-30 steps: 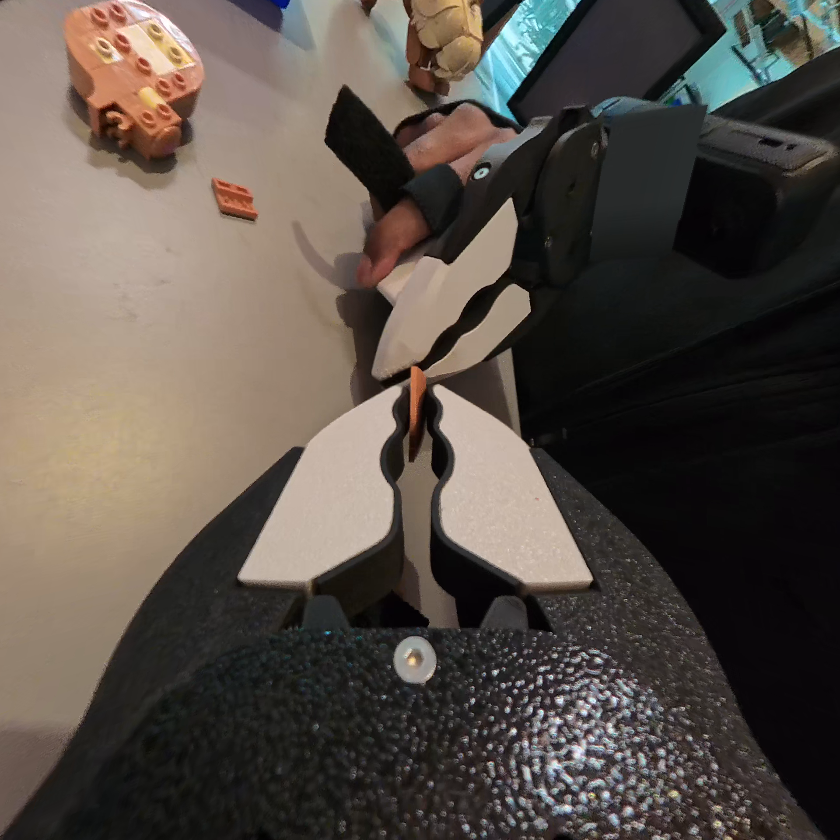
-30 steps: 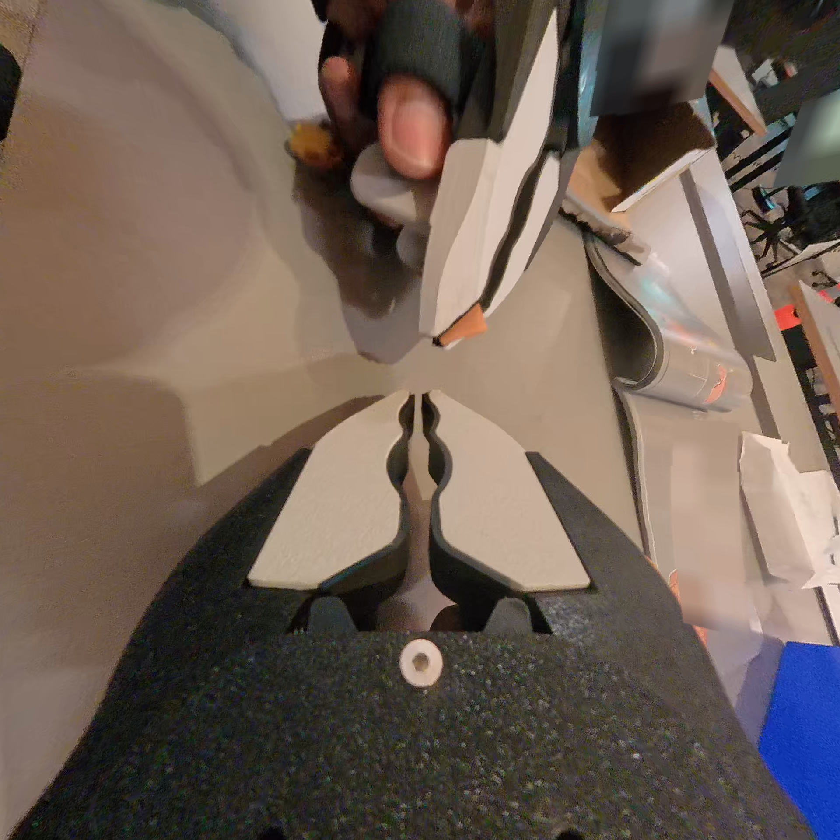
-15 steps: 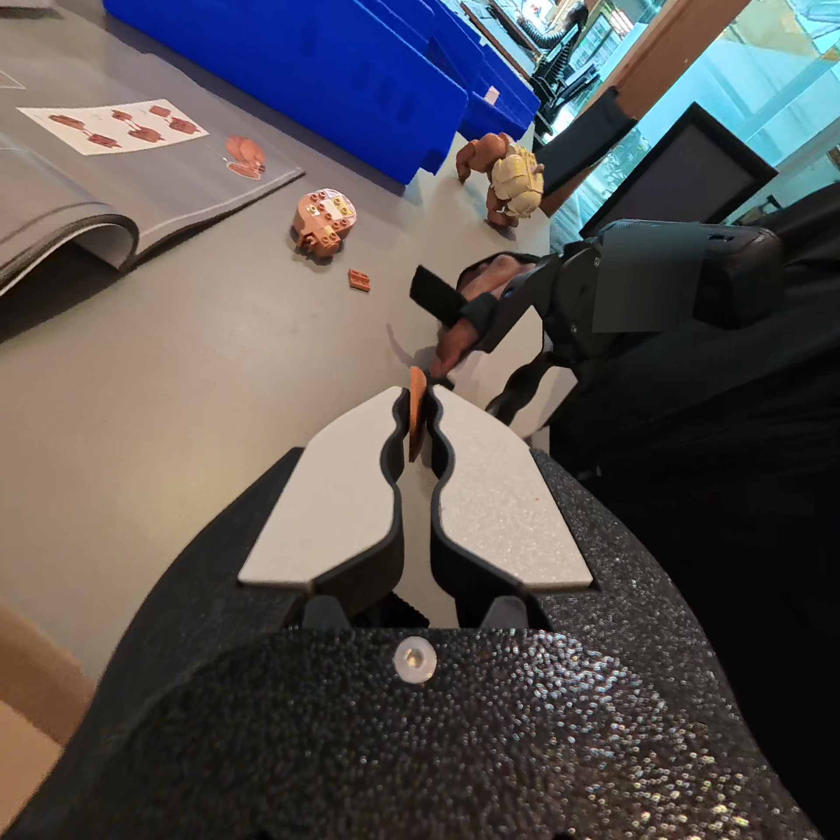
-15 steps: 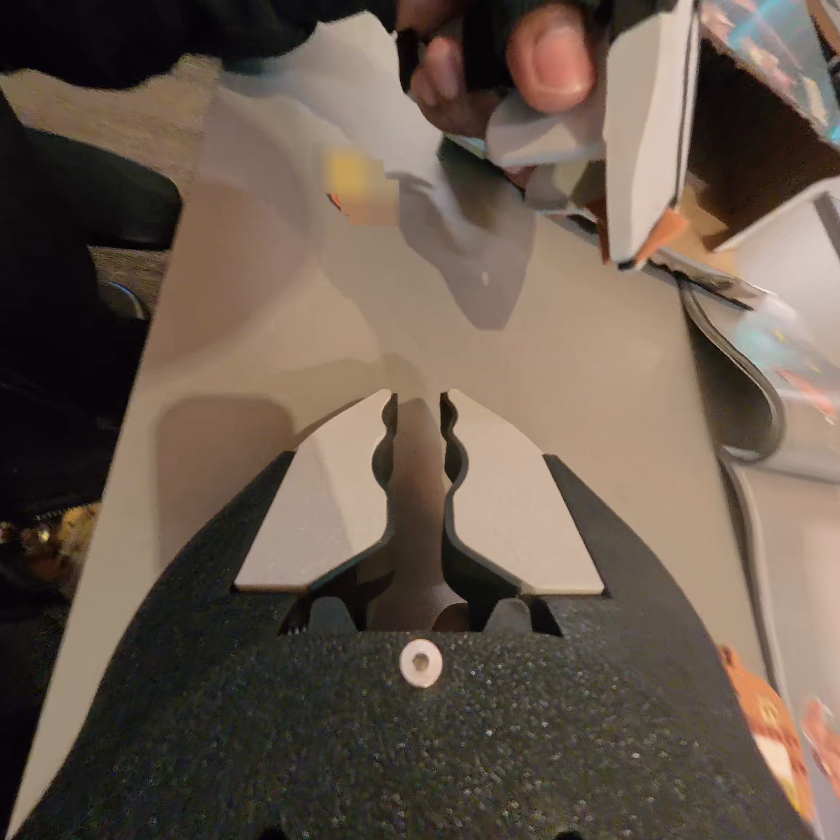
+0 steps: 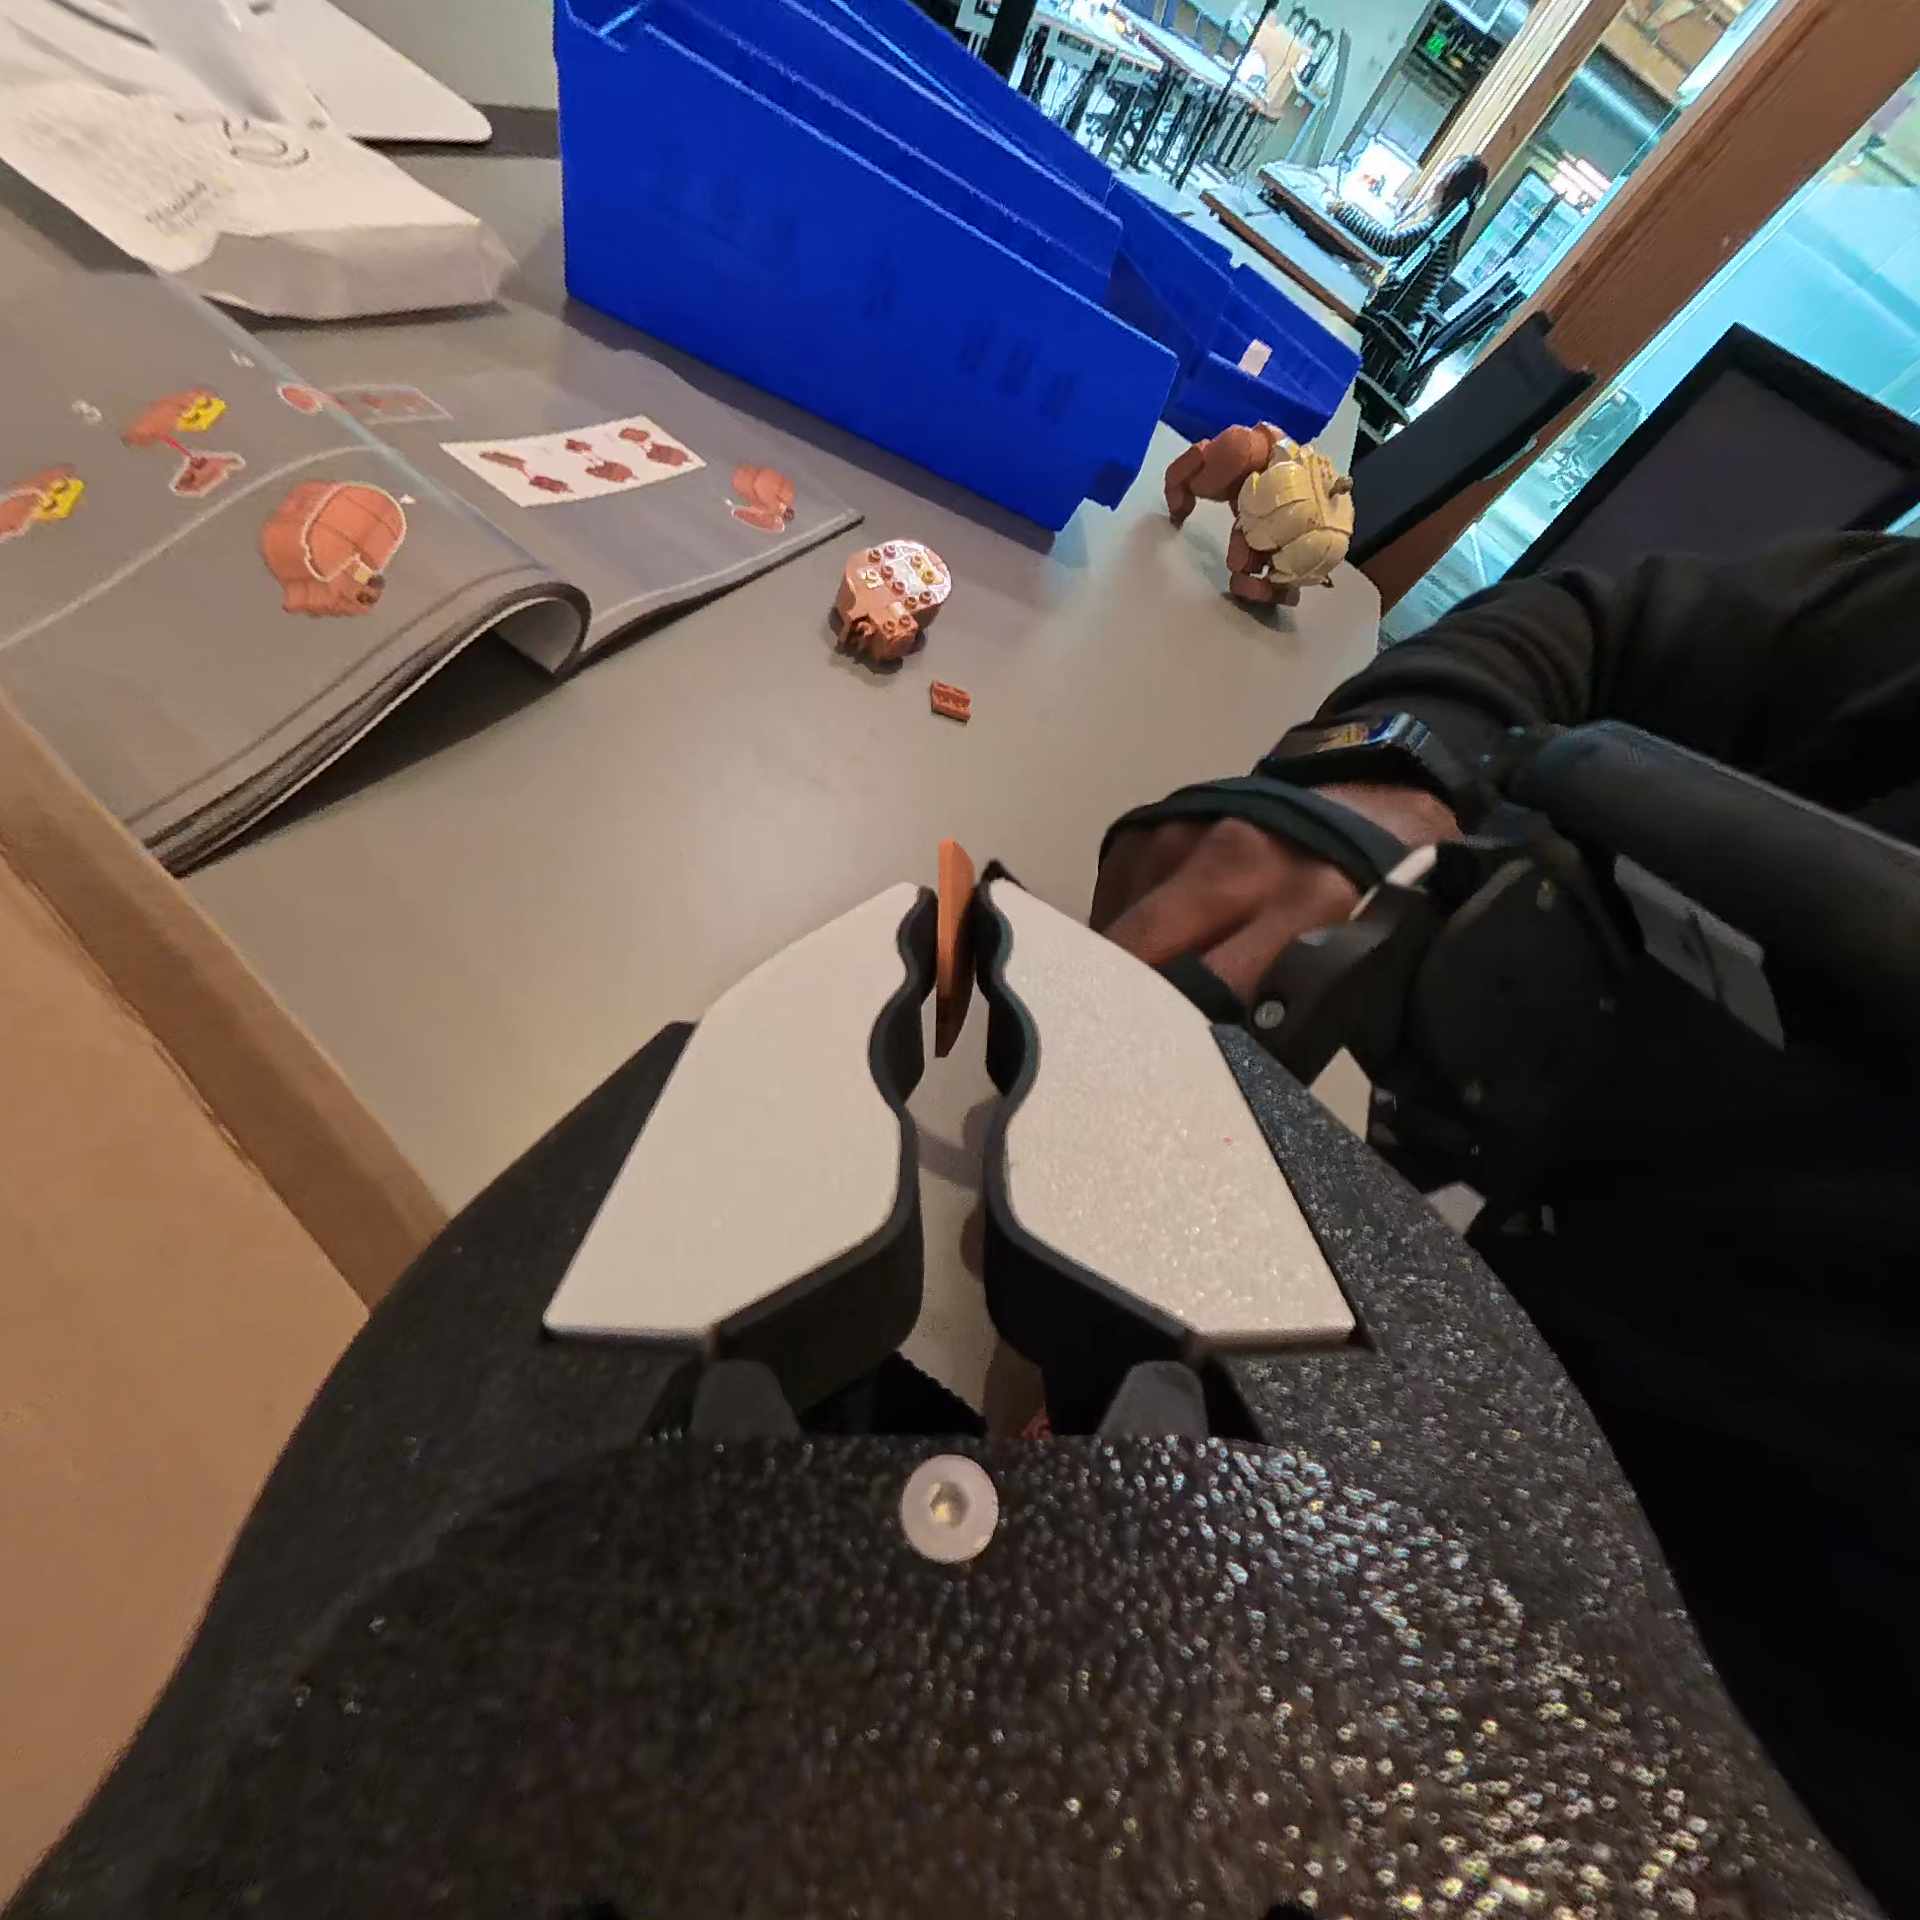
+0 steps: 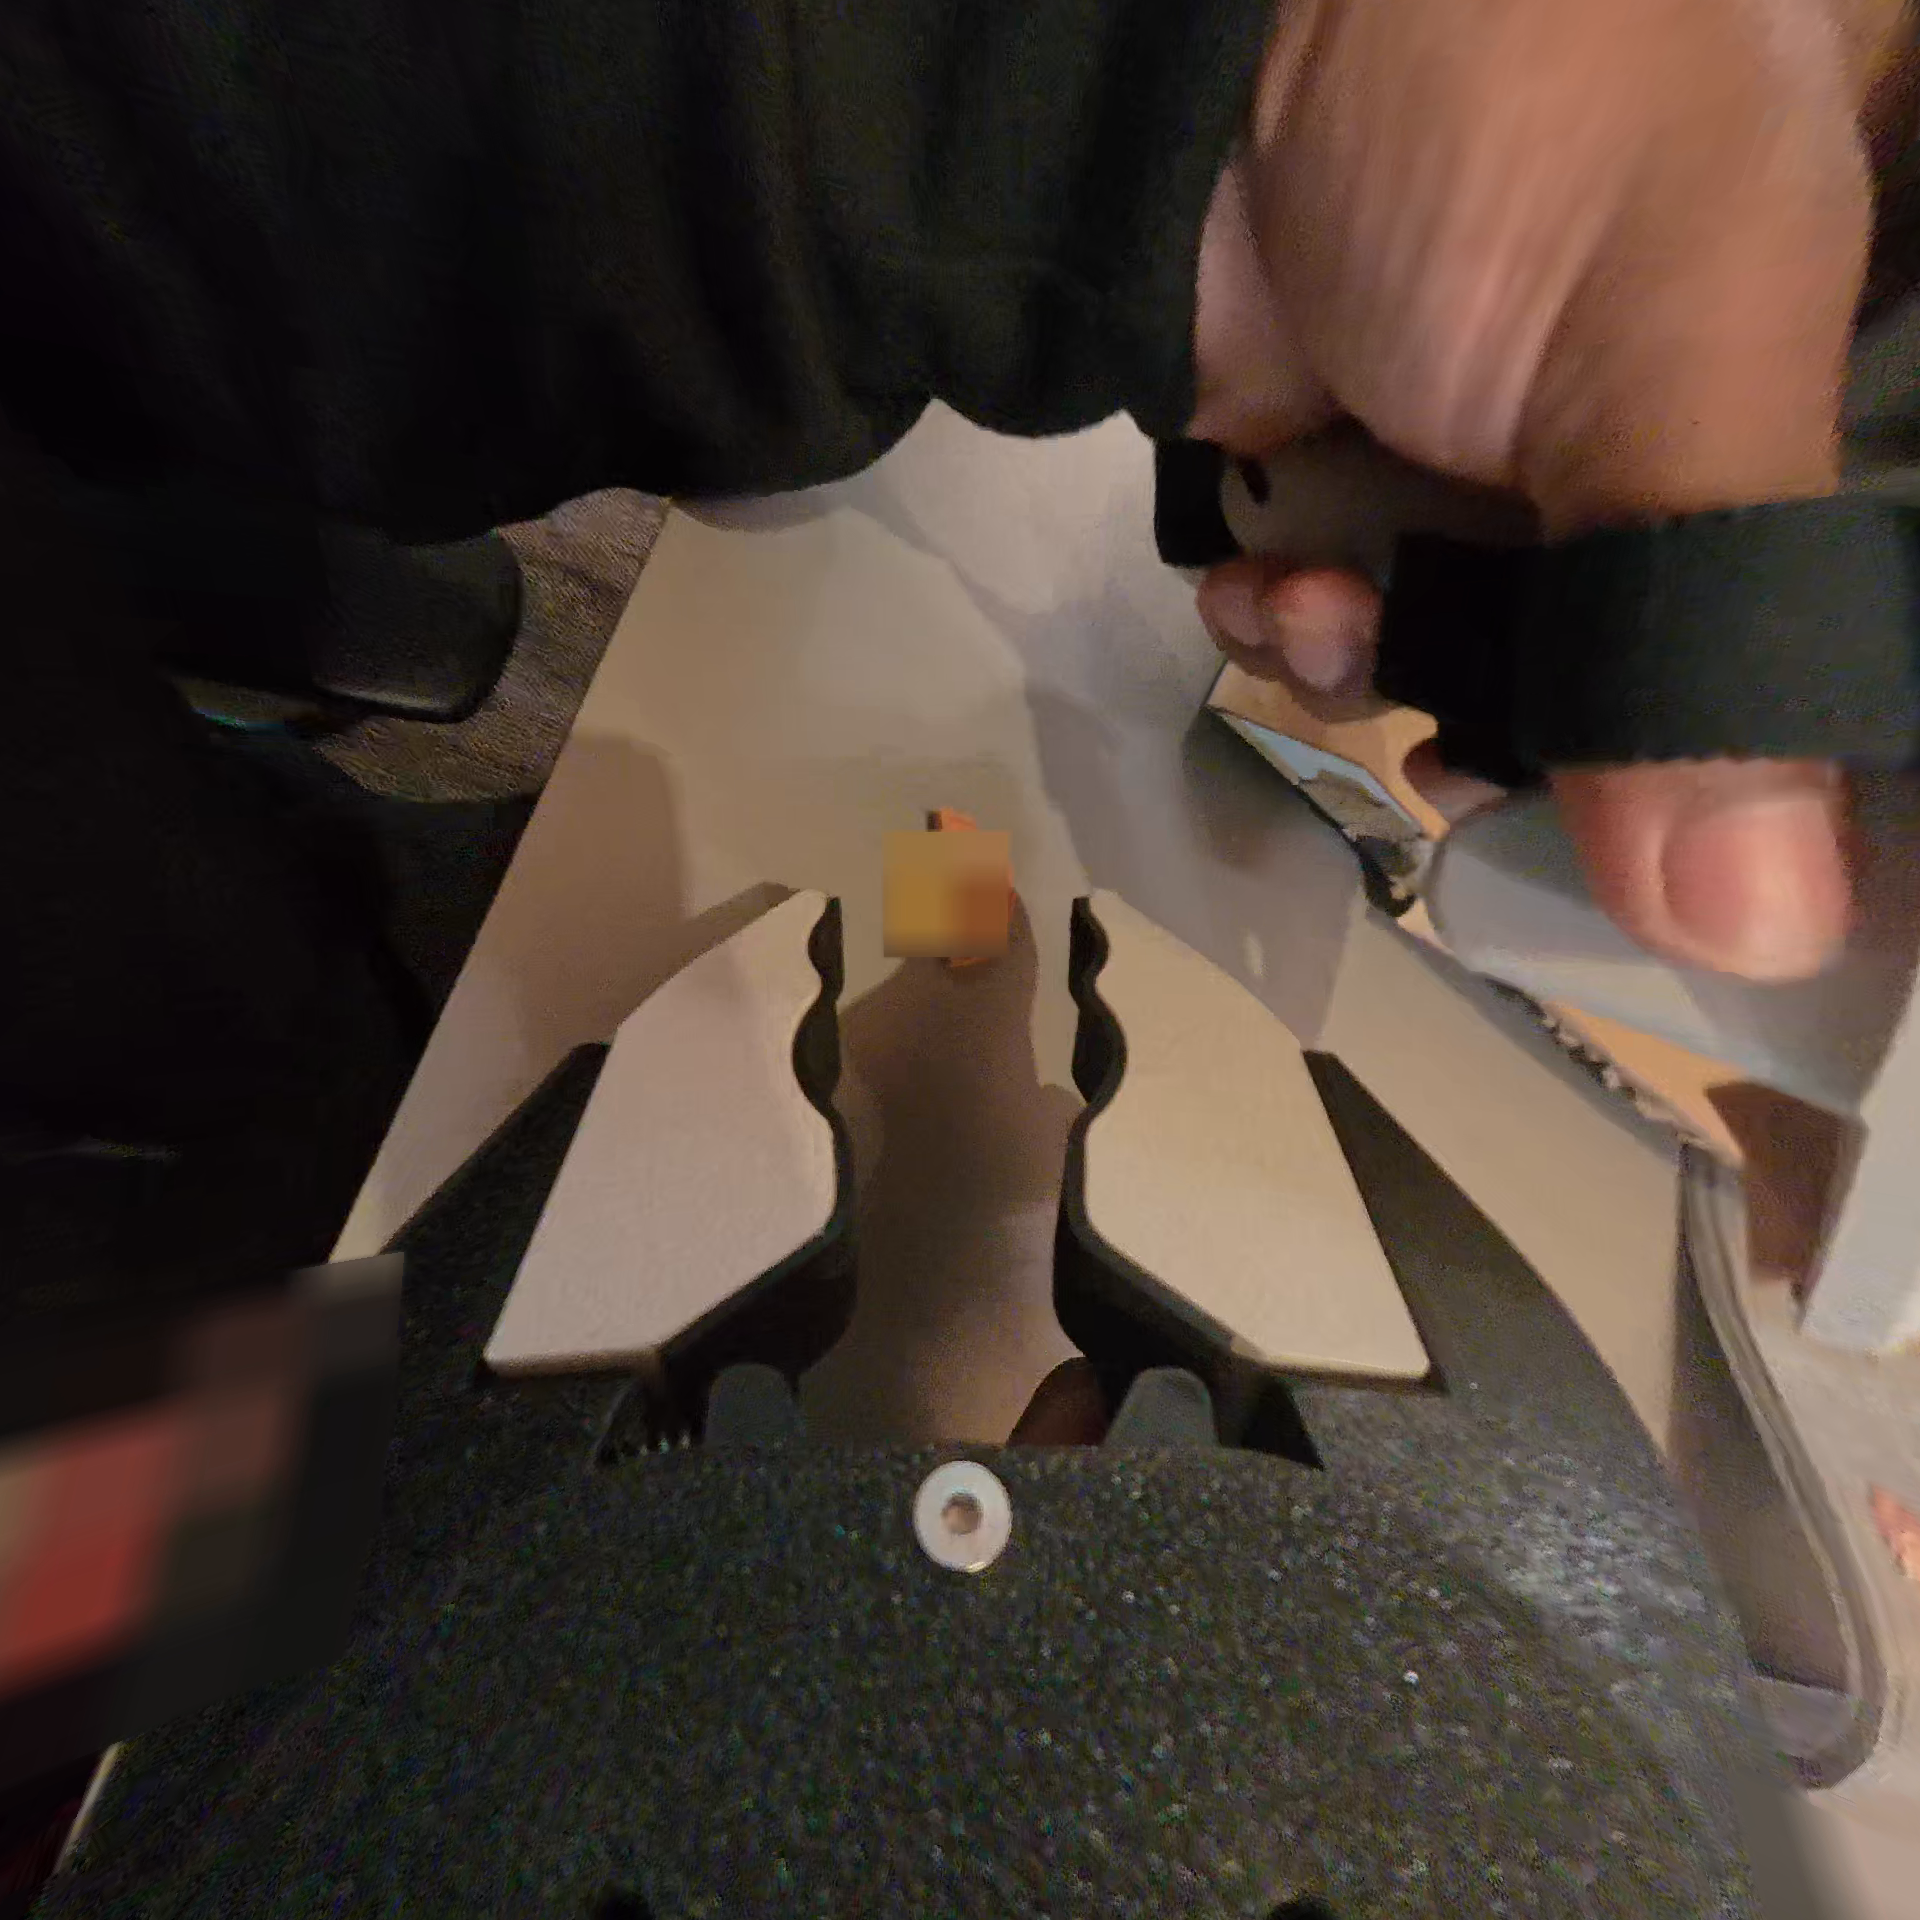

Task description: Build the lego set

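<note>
Grey table (image 5: 623, 831): left tongs (image 5: 951, 904) pinch brown plate (image 5: 952, 956) (edge-on); right tongs (image 6: 951, 914) wide

The left wrist view is bright and mostly sharp, daylight entering from windows at the upper right, with specular sparkle on the black housing and wide-angle bending at the edges. The right wrist view is dimmer and warmer, with soft shadows on the table (image 6: 748, 665) and a motion-blurred hand (image 6: 1558, 312).

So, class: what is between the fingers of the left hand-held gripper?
The left hand-held gripper is shut on a thin reddish-brown lego piece, held edge-on. Its top edge sticks out past the fingertips; its faces are covered by the fingers, so its shape cannot be told.
</note>
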